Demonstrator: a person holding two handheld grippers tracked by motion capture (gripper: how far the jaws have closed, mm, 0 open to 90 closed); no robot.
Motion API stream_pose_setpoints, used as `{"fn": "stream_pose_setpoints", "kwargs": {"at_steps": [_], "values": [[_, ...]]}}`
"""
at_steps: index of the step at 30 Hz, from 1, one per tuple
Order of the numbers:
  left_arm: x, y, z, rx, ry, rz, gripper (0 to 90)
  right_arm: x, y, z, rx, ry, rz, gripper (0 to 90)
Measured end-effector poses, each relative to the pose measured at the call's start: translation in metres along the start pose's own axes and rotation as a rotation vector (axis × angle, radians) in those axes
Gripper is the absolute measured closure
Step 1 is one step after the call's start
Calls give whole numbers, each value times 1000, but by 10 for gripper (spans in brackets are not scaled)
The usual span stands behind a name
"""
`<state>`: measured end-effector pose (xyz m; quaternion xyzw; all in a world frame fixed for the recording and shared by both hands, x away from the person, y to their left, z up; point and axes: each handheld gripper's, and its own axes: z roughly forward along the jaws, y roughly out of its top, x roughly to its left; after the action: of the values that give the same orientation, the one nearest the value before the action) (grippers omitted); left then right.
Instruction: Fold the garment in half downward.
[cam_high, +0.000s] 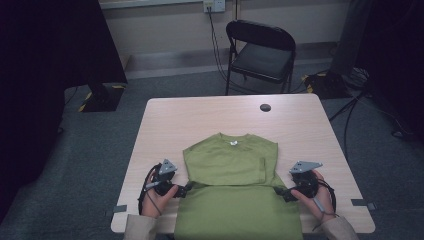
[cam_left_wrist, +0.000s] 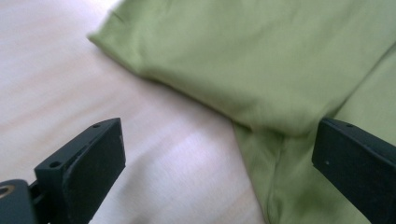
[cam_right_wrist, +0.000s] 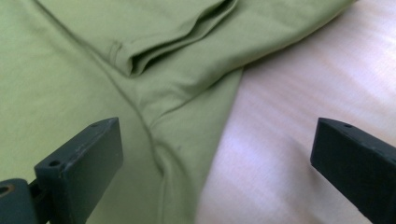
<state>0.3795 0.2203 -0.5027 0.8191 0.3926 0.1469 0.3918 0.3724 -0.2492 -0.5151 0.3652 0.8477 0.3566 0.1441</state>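
Observation:
A green shirt (cam_high: 235, 180) lies flat on the wooden table (cam_high: 210, 117), collar away from me, sleeves folded in over the chest, hem hanging over the near edge. My left gripper (cam_high: 187, 190) sits at the shirt's left side edge, jaws wide apart over the armpit fold (cam_left_wrist: 280, 135), holding nothing. My right gripper (cam_high: 277, 191) mirrors it at the right side edge, open, with the folded sleeve cuff (cam_right_wrist: 126, 58) ahead and the side seam (cam_right_wrist: 154, 135) between its jaws.
A black folding chair (cam_high: 261, 52) stands behind the table. A small dark round cap (cam_high: 265, 107) sits near the table's far edge. Cables and stand feet lie on the grey carpet at both sides. Bare tabletop surrounds the shirt.

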Motion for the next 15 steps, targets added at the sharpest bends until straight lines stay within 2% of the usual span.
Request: {"fn": "stream_pose_setpoints", "kwargs": {"at_steps": [4, 7, 10, 15], "values": [[6, 7, -1, -6, 14, -13, 26, -2, 11, -1, -27, -3, -2, 14], [11, 15, -1, -19, -3, -20, 24, -4, 19, -1, -42, 5, 3, 14], [16, 23, 0, -26, -7, -29, 22, -9, 28, -1, -64, -7, 10, 12], [25, 34, 12, -12, 5, -40, 23, -20, 41, 3, -92, -31, 47, 12]]}}
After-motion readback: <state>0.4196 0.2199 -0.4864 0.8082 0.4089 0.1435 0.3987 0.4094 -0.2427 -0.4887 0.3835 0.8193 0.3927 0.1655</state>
